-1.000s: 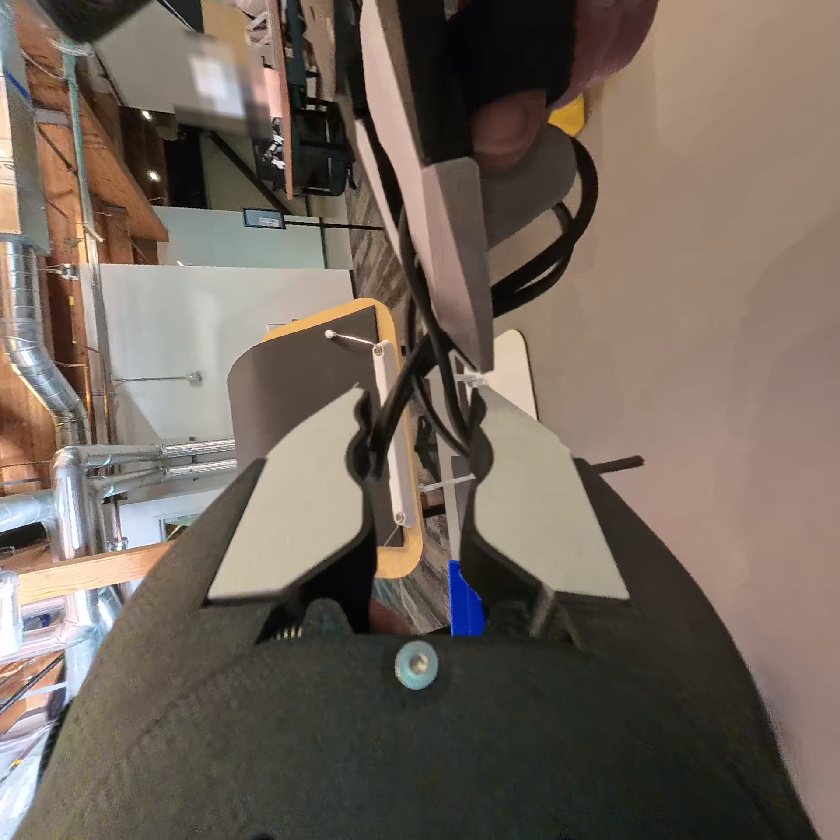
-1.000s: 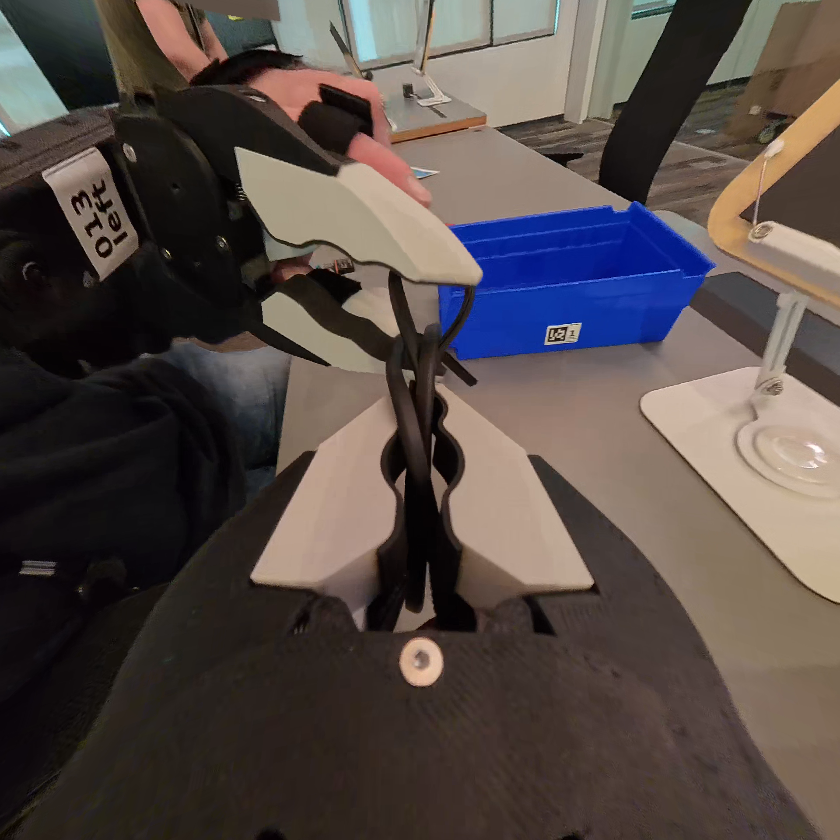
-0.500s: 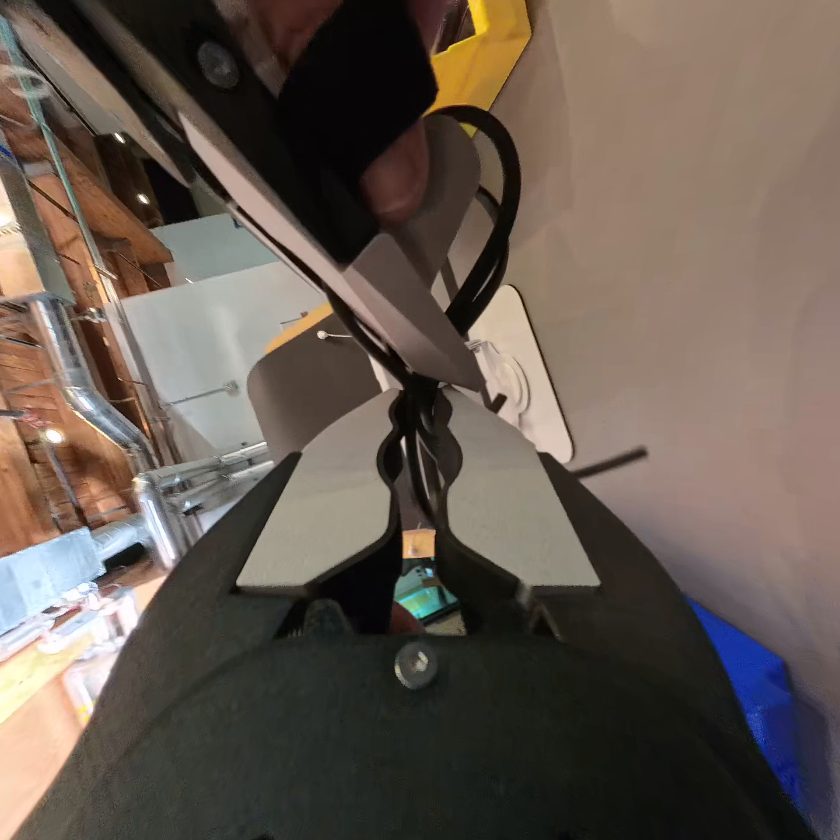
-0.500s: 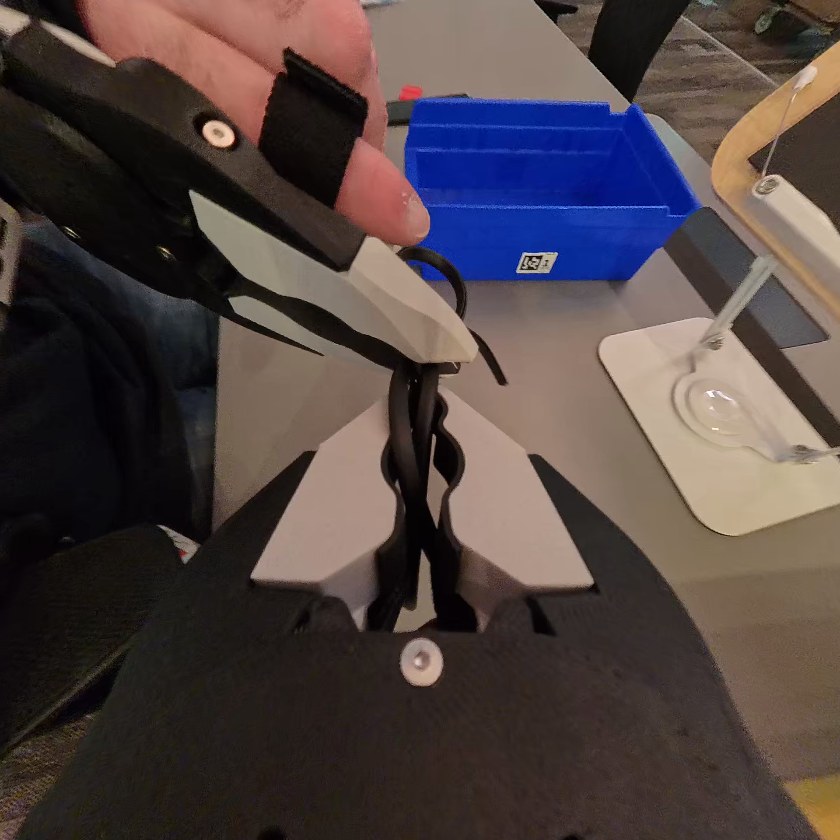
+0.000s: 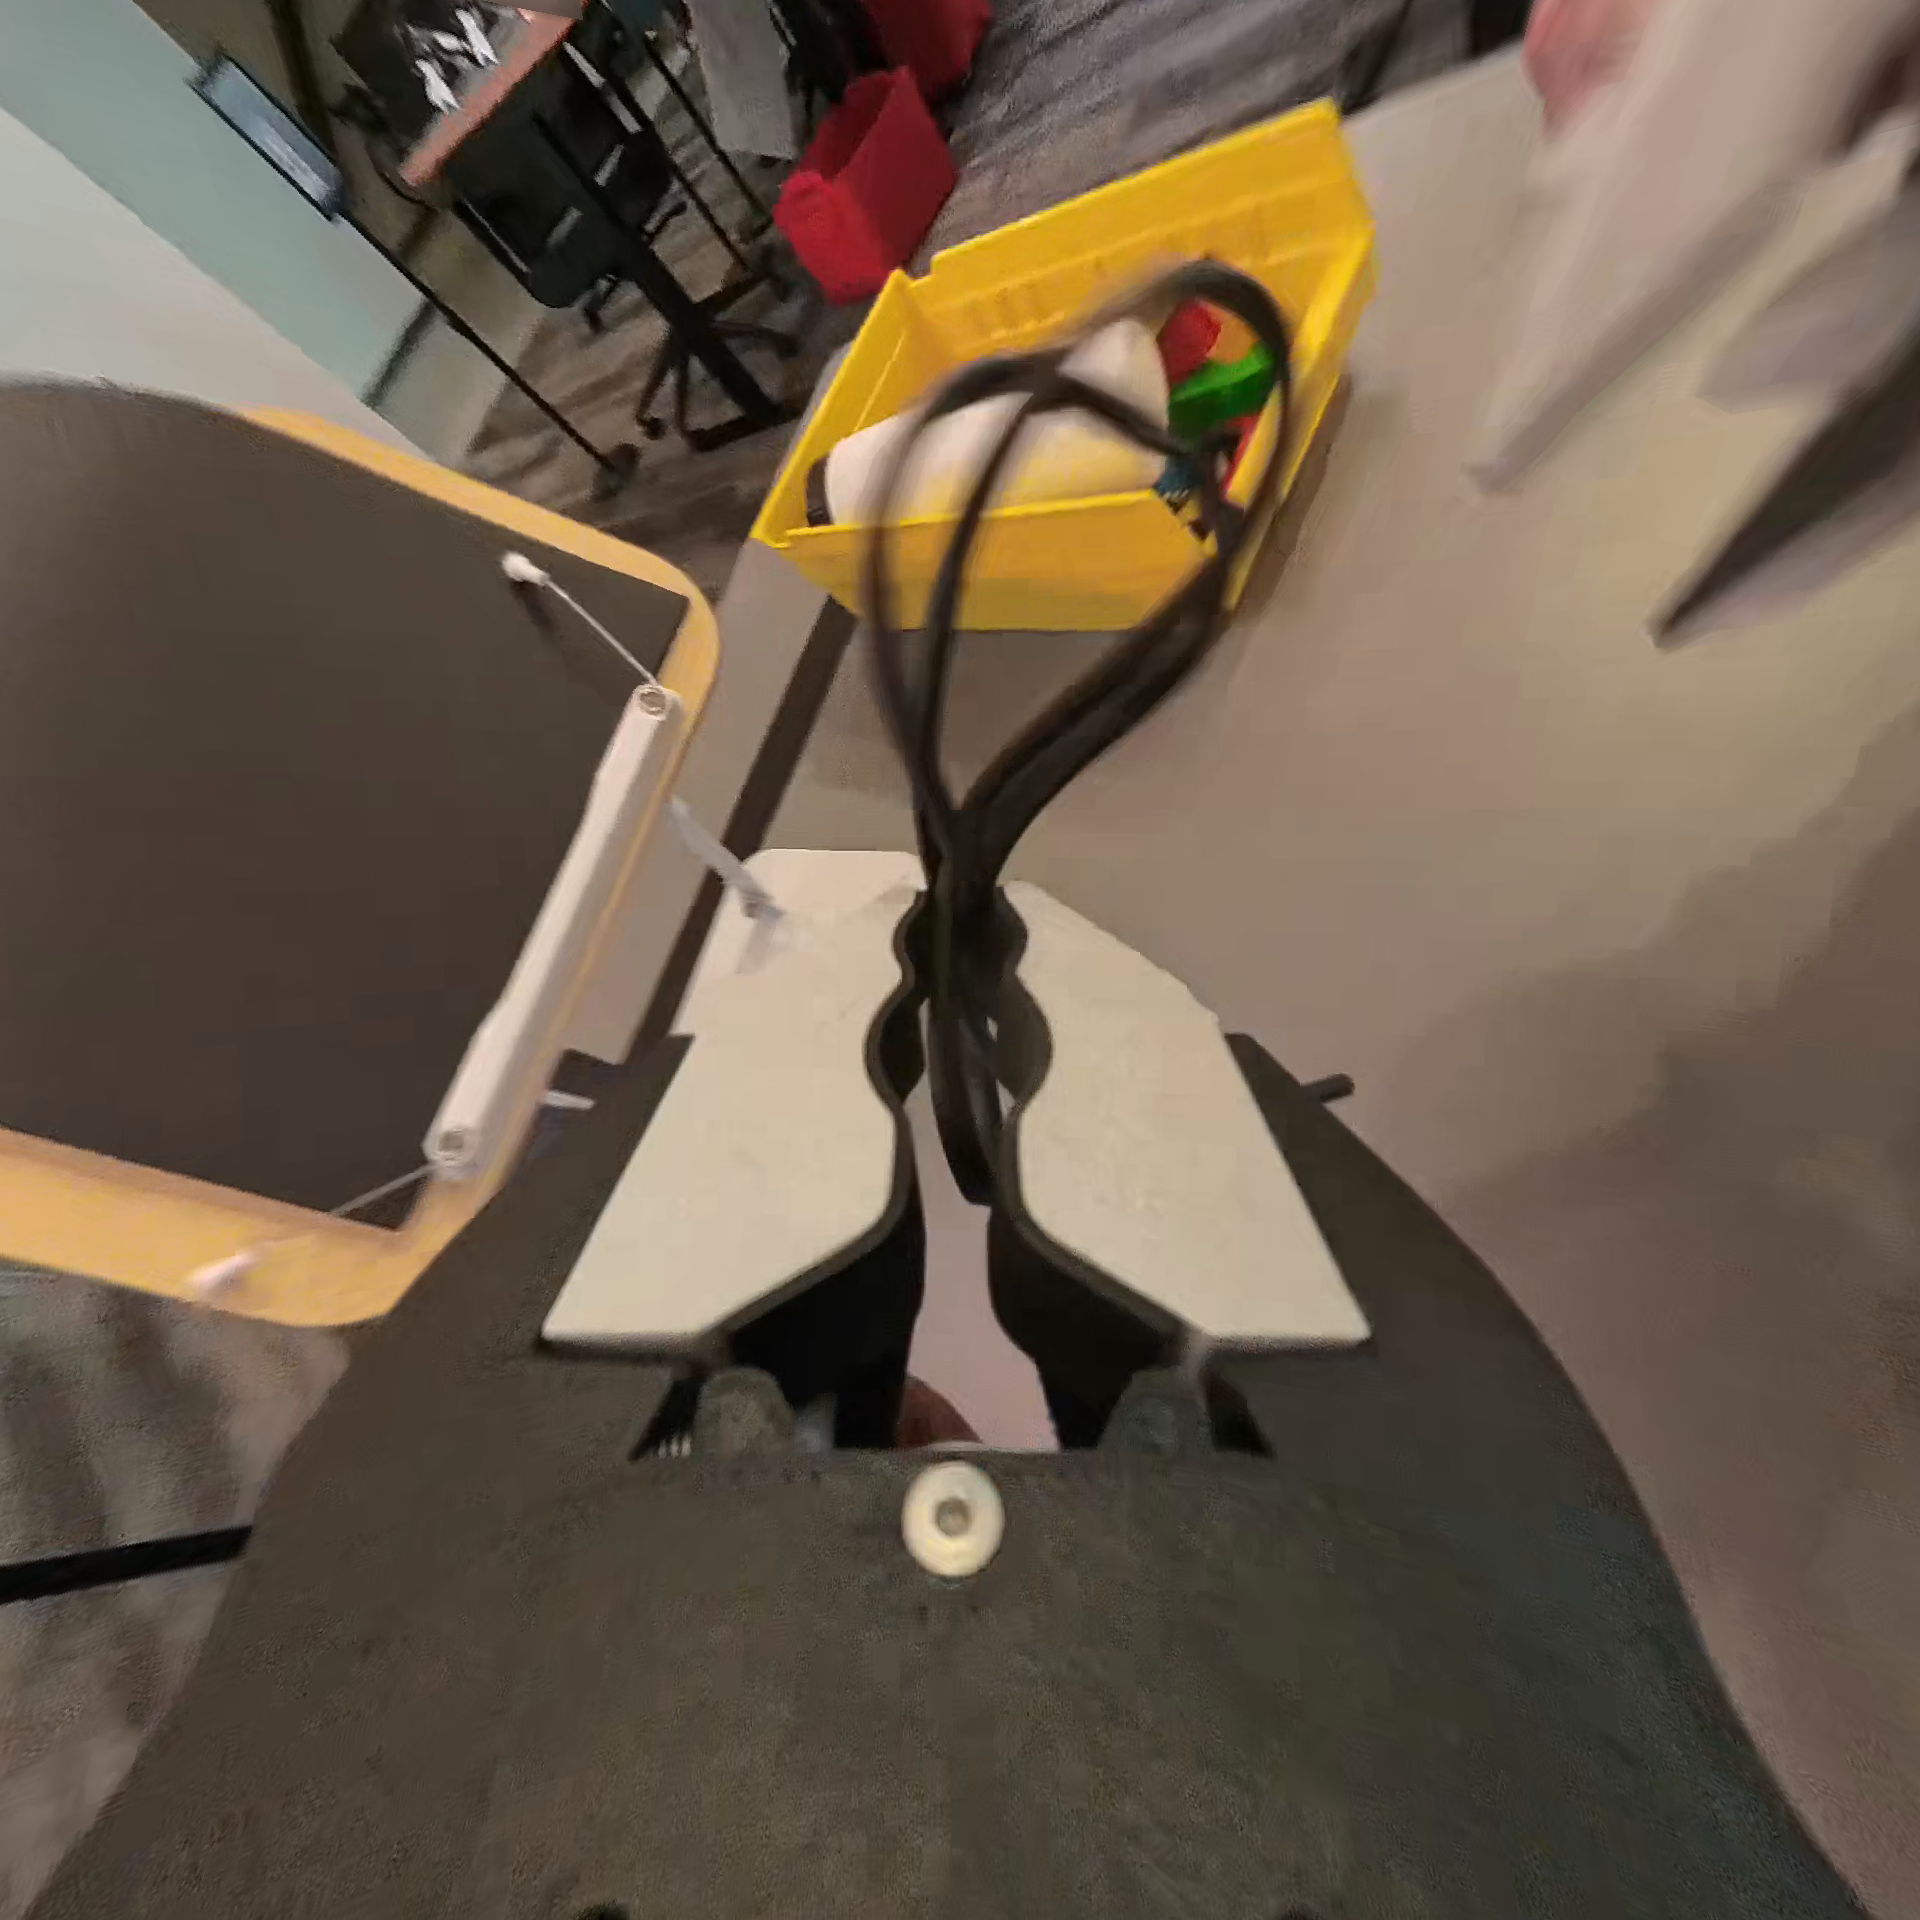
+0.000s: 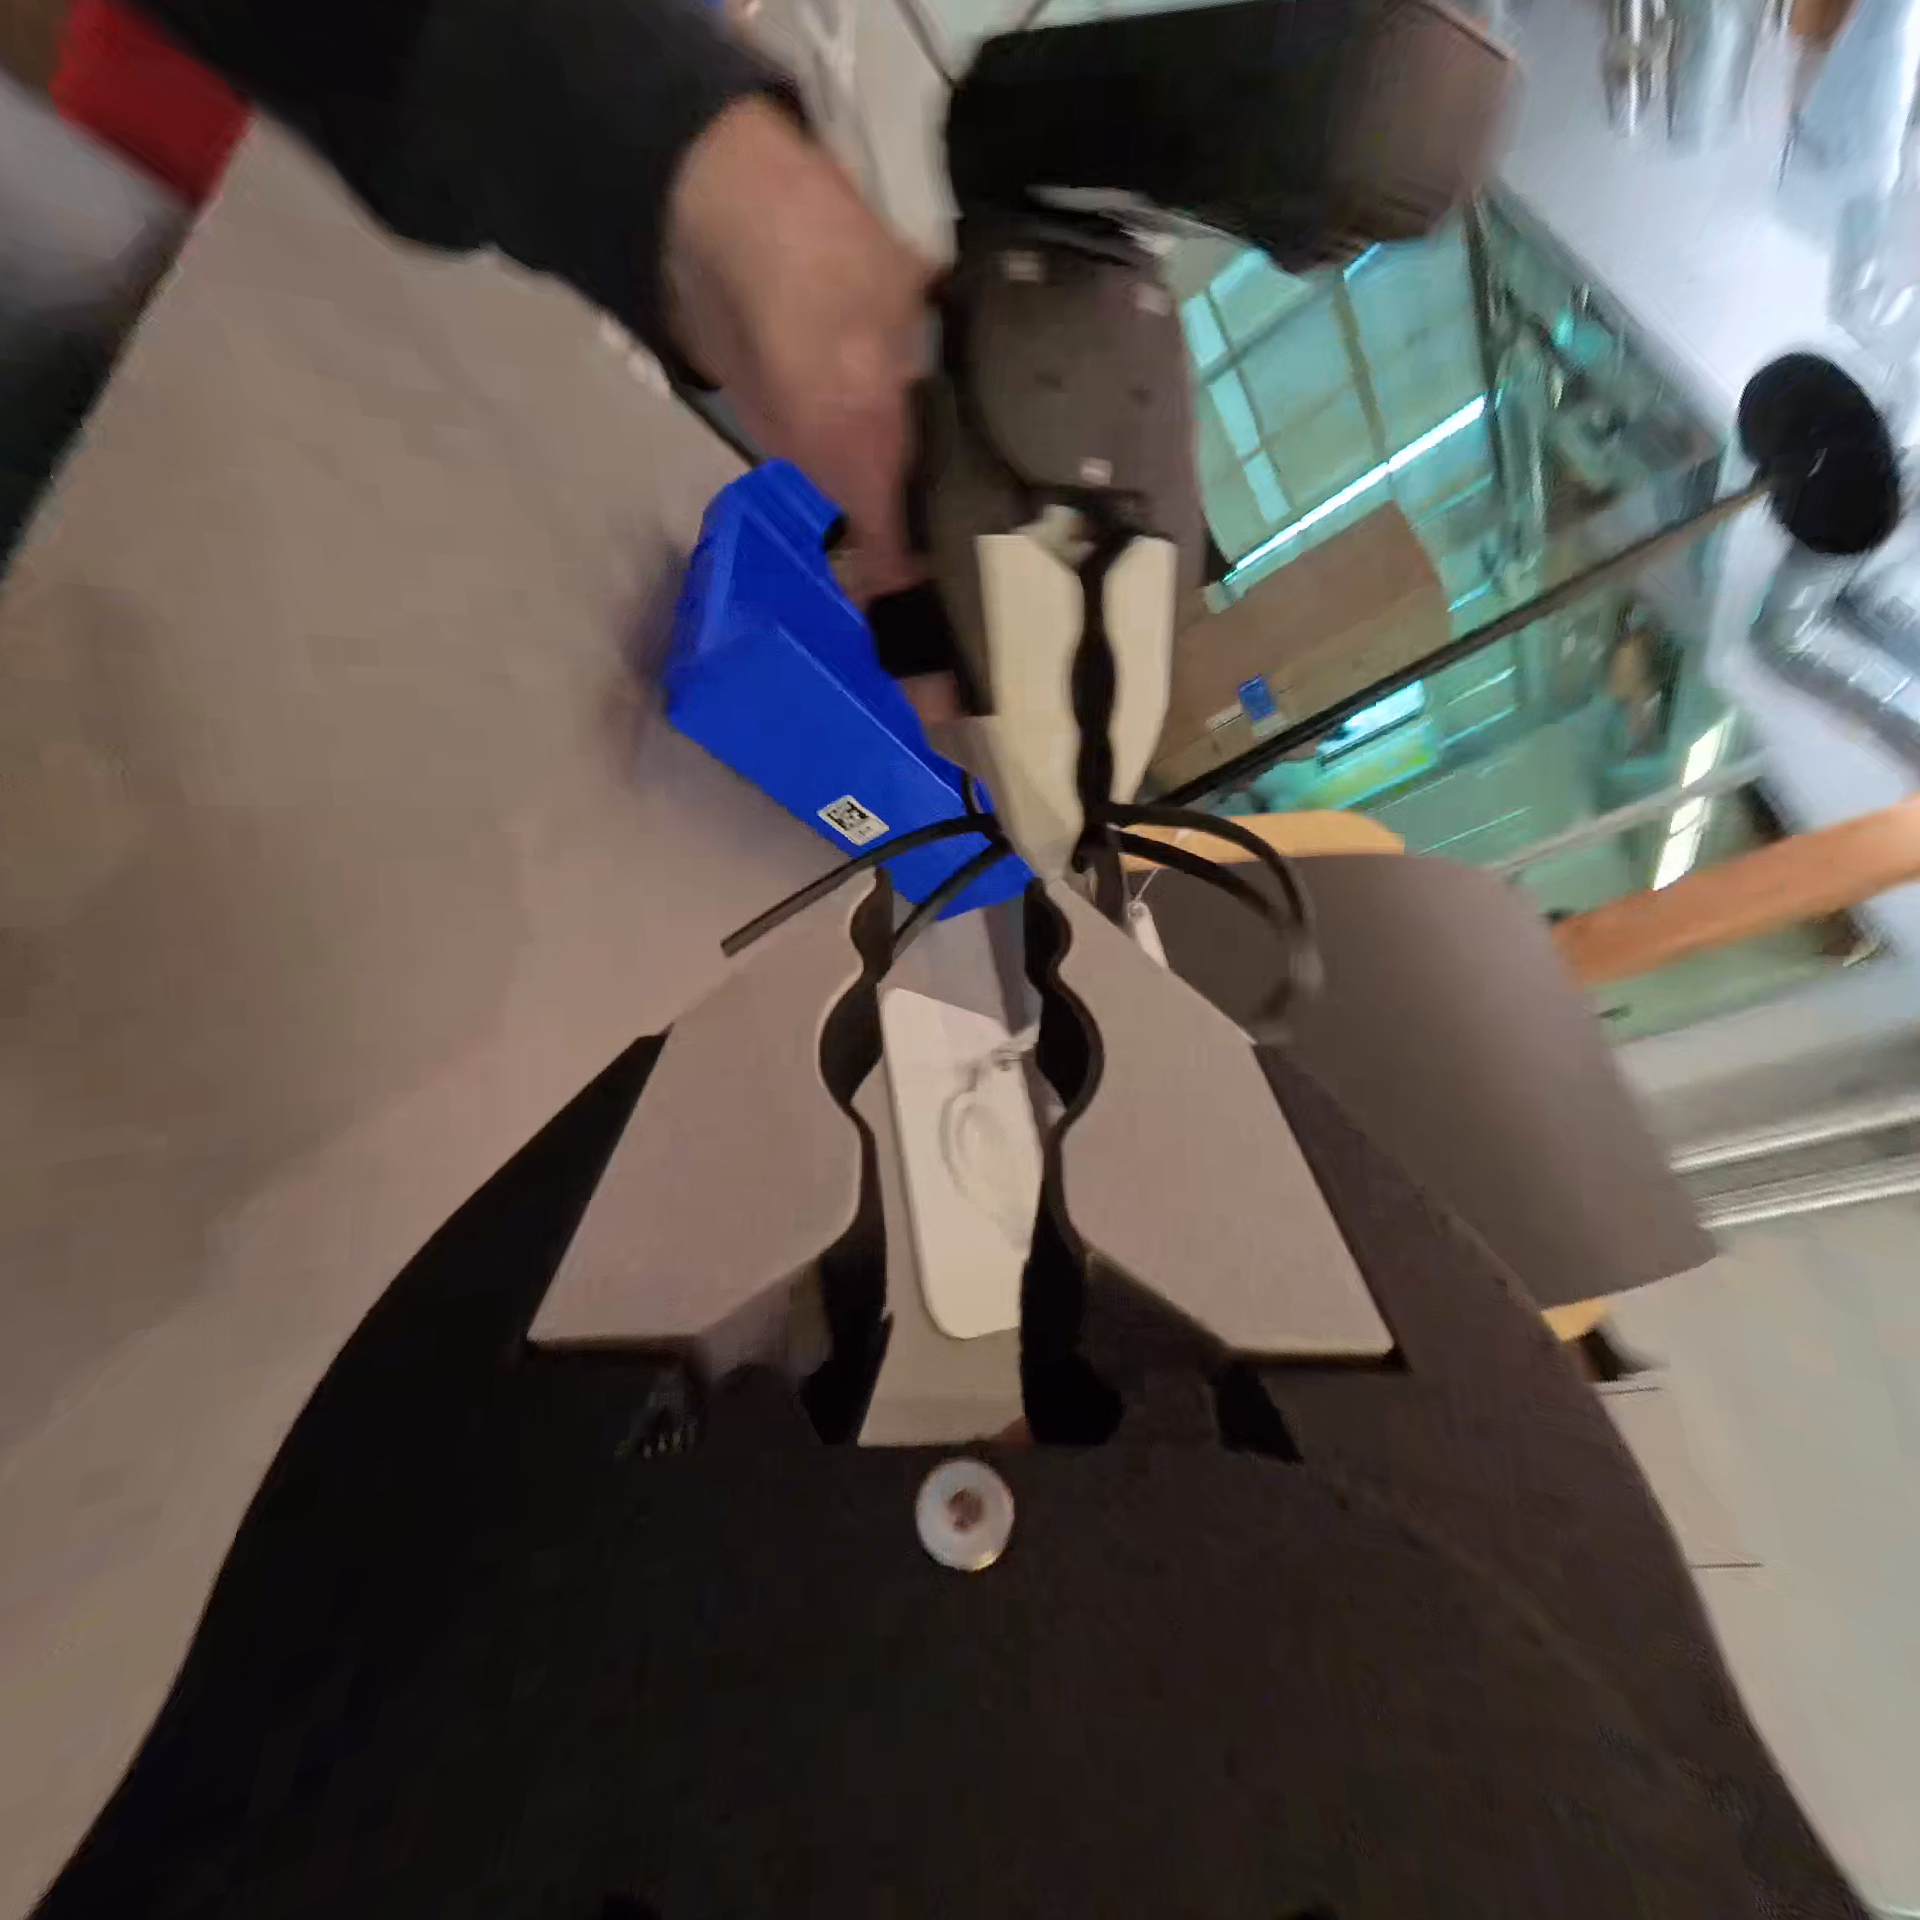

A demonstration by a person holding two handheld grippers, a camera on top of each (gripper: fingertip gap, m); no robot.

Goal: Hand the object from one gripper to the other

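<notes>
Between the left gripper's (image 5: 961, 935) pinching fingers the looped black rubber cable (image 5: 1049, 582) is held; the right gripper (image 6: 961, 914) is spread empty, so the handover is judged done.

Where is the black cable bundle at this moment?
The black cable bundle is clamped between the left gripper fingers in the left wrist view, its loops rising in front of the yellow bin; the right gripper is open.
</notes>
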